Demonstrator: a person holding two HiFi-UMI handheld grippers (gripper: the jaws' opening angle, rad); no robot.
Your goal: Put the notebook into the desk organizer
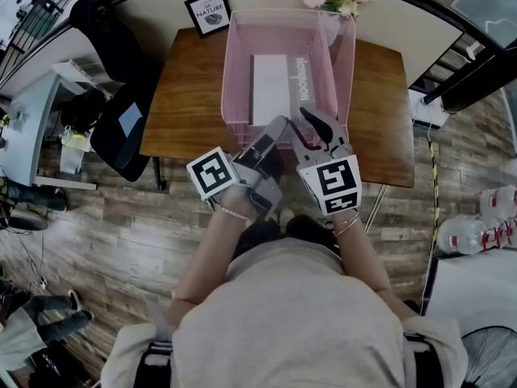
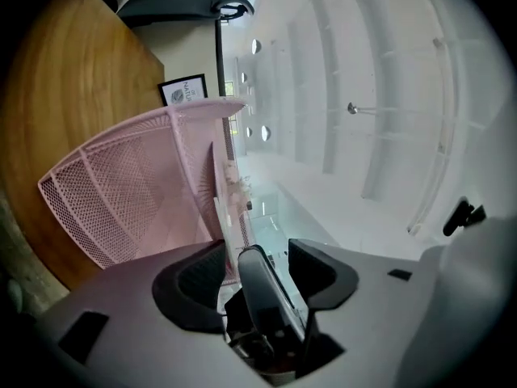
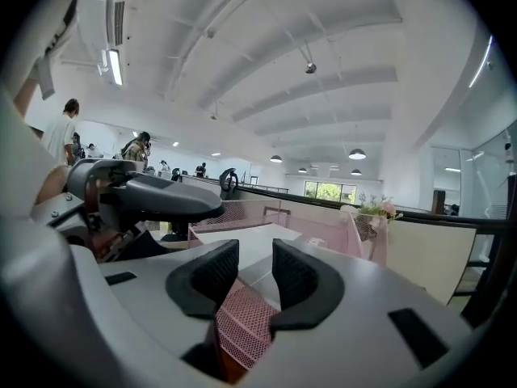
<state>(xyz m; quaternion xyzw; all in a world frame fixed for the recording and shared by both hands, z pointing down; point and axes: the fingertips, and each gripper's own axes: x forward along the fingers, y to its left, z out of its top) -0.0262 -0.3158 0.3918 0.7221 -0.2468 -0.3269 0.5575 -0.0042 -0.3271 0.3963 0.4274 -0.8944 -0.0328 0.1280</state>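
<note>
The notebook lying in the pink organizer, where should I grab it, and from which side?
Probably its near short edge, coming down from above over the front wall. The notebook lies flat on the floor of the organizer, with mesh walls around it, so a level approach looks blocked; that end lies closest to the right gripper.

**Grey grippers, pale top**

The left gripper (image 1: 273,136) and right gripper (image 1: 315,128) have smooth grey housings and black ribbed pads (image 3: 212,275). Each carries a white cube (image 1: 212,173) with black square markers. The person wears a pale short-sleeved top (image 1: 291,314) and thin wrist bracelets (image 1: 234,213).
</note>
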